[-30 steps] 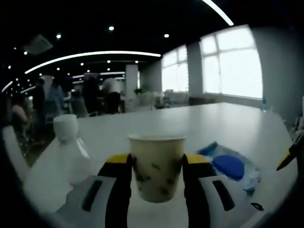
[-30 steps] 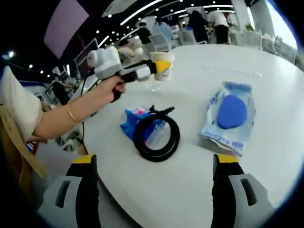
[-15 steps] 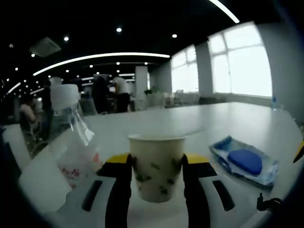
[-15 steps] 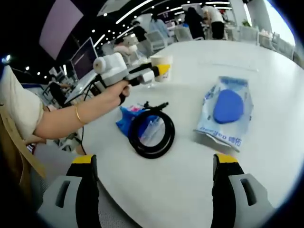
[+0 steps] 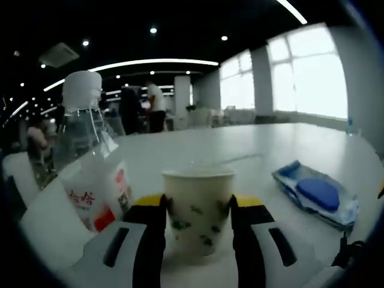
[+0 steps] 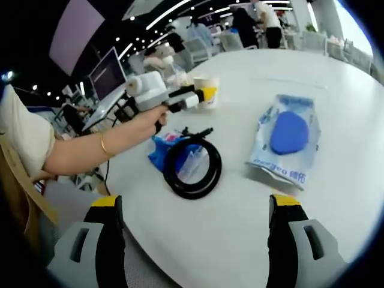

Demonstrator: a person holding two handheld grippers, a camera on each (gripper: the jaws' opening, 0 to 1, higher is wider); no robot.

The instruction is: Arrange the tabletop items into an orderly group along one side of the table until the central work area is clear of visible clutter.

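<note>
2 grippers are at work over the round white bench [image 6: 240, 240]. The left gripper [image 5: 198, 210] has its yellow-tipped fingers [image 5: 150, 207] closed on a white paper cup with green leaf print [image 5: 198, 213], one finger on each side of the cup wall, and the cup stands upright between them. In the right gripper view the same left gripper [image 6: 201, 96] holds the cup [image 6: 206, 90] low, at or just above the bench; contact I cannot tell.

Taking the cup as landmark: a clear plastic water bottle with white cap and red label [image 5: 90, 162] stands upright just beside it on its left side. The blue and white soft pack of wipes [image 5: 317, 195] lies well apart on its right side, flat, its long axis running away from the cup. The black coiled cable [image 6: 192, 167], on a small blue packet [image 6: 163, 153], lies between the cup and the right gripper.

The right gripper [image 6: 198, 240] is wide open and holds nothing. The cable lies directly ahead of its fingers [image 6: 111, 234], so I judge this hand is the nearer one for it.
</note>
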